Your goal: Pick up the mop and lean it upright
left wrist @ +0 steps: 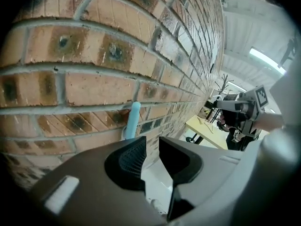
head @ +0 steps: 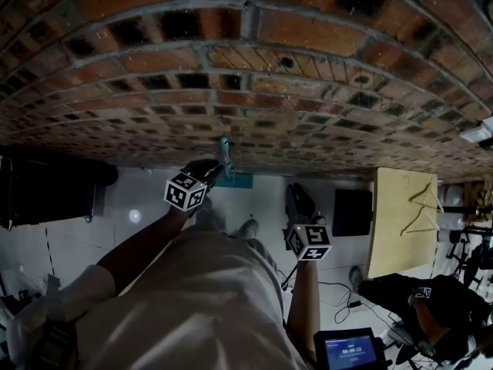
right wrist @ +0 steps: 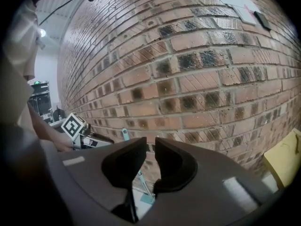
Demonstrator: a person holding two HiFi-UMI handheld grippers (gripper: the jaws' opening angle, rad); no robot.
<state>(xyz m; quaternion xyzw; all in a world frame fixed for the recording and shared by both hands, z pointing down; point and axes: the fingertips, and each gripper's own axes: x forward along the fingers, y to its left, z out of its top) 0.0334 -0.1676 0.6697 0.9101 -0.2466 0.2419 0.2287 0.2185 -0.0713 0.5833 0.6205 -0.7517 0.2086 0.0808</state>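
Left gripper view, pale blue mop (left wrist: 133, 119) leaning on brick wall (left wrist: 94, 55); left gripper (left wrist: 151, 144) and right gripper (right wrist: 150, 144) jaws slightly apart, empty

Red brick wall (head: 246, 75), pale mortar joints and several blackened bricks, fills the head view from 9 through 12 to 3 o'clock. Below it is a pale glossy floor (head: 146, 193), with a dark low cabinet (head: 46, 187) at 9 o'clock and a yellow table (head: 393, 241) at 4 o'clock. Ceiling strip light (left wrist: 265, 60) lit, at 2 o'clock in the left gripper view.
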